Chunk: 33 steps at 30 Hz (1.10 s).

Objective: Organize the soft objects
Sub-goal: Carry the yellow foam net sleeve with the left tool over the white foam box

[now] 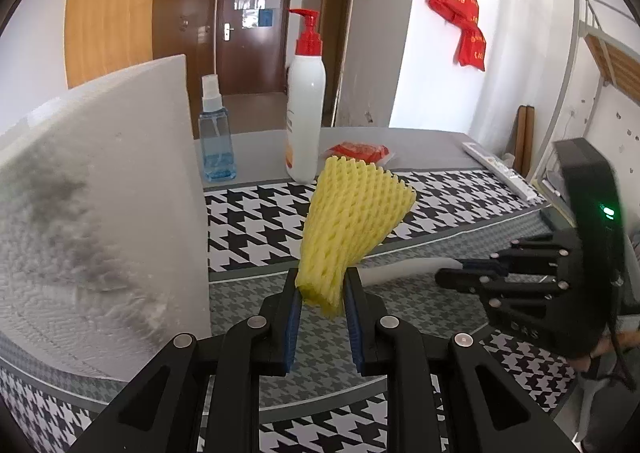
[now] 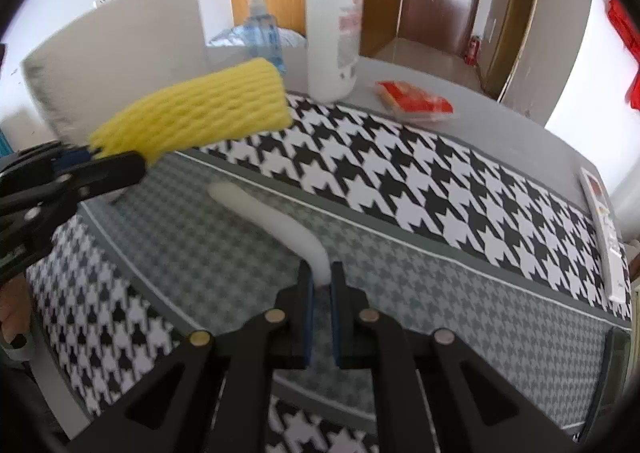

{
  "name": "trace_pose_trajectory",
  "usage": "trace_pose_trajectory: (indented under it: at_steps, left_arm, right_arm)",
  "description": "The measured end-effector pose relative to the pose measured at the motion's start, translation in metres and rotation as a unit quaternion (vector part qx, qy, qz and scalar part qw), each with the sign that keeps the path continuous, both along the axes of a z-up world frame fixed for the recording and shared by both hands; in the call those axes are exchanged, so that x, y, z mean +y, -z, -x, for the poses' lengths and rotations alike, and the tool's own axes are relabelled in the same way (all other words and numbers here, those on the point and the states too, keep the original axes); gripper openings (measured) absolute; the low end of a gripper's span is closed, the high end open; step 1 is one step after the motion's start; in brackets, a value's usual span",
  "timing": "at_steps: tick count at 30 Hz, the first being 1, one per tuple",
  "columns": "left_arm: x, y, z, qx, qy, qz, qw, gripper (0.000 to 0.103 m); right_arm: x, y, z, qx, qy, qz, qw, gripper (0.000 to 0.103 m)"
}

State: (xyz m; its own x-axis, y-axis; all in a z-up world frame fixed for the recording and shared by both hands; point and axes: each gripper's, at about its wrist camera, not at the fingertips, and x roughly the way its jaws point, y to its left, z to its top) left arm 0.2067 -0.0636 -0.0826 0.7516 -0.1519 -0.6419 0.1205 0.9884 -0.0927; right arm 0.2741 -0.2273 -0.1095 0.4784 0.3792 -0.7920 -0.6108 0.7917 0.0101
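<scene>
The yellow foam net sleeve (image 1: 352, 229), light and squashy, is pinched at one end by the left tool (image 1: 322, 293); the limp white foam strip (image 2: 276, 221) is clamped at its tip by the right tool (image 2: 320, 281).

Both grippers same build: matte black plastic linkage arms, triangular cutouts in the outer links, blue pads lining the inner faces of the jaws. Left gripper (image 1: 320, 295) has silver round pivot pins; right gripper (image 2: 319, 285) pins look brass-toned in its own view. From the left camera, the right unit's black housing shows a lit green LED, faint embossed lettering, and a thin black cable hanging below.
</scene>
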Motion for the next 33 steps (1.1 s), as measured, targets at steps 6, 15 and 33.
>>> trace_pose_trajectory:
  at_steps: [6, 15, 33]
  left_arm:
    - [0.004, -0.009, 0.010, -0.016, -0.008, -0.003, 0.9998, 0.022]
    - [-0.001, -0.024, 0.026, -0.039, -0.006, -0.011, 0.9992, 0.022]
    - [0.001, -0.037, 0.053, -0.055, -0.008, -0.026, 0.9981, 0.022]
  right_arm:
    - [-0.002, -0.014, 0.023, -0.018, 0.010, -0.021, 1.000, 0.010]
    - [-0.017, -0.035, 0.053, -0.041, 0.033, -0.053, 0.997, 0.010]
    - [-0.031, -0.047, 0.092, -0.053, 0.050, -0.094, 0.993, 0.010]
